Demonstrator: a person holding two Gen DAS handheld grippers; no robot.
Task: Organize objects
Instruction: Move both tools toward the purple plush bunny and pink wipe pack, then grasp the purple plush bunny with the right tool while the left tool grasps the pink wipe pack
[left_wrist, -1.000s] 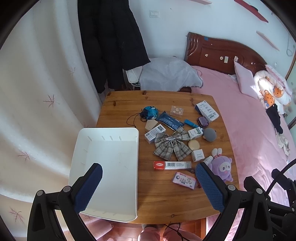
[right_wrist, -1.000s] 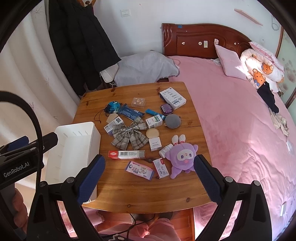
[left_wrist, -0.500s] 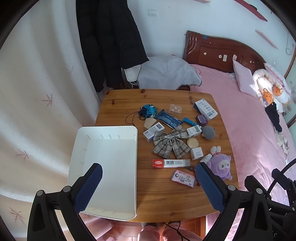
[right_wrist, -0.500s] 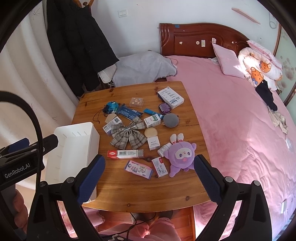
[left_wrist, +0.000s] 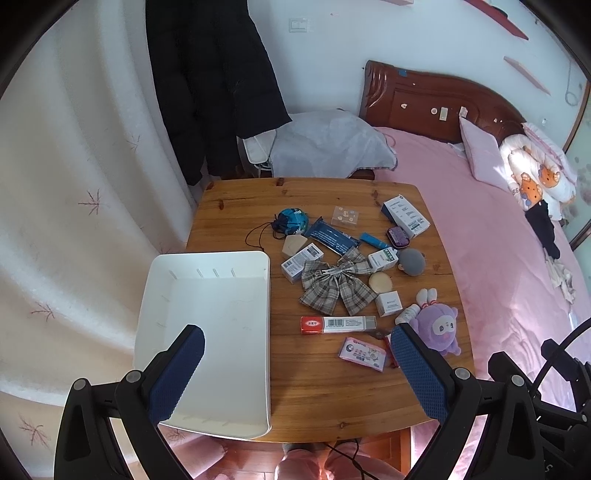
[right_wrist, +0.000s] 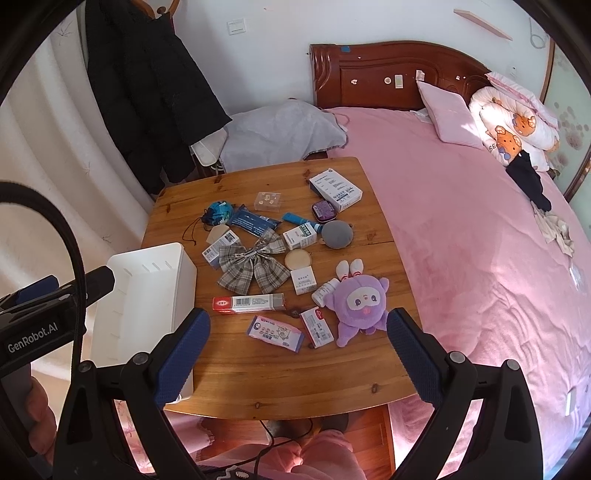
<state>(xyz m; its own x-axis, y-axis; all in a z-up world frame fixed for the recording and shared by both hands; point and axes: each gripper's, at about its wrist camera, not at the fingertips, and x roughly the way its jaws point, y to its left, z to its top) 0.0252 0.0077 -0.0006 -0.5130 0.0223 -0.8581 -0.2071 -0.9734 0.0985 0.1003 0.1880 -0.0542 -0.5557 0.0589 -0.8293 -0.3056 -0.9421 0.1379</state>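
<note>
Both held high above the wooden table (left_wrist: 317, 384), a little further back than a second ago — left gripper (left_wrist: 295, 365) and right gripper (right_wrist: 297, 349) spread wide, holding nothing. White tray (left_wrist: 207, 321) at the table's left edge; plaid bow (left_wrist: 334, 286), toothpaste box (left_wrist: 338, 325), purple plush toy (left_wrist: 437, 328) scattered right of it — unmoved.

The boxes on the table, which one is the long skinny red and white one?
It is the toothpaste-style box lying flat just below the plaid bow, beside the white bin. The other boxes are short and stubby; only this one has a red end and barcode.
</note>
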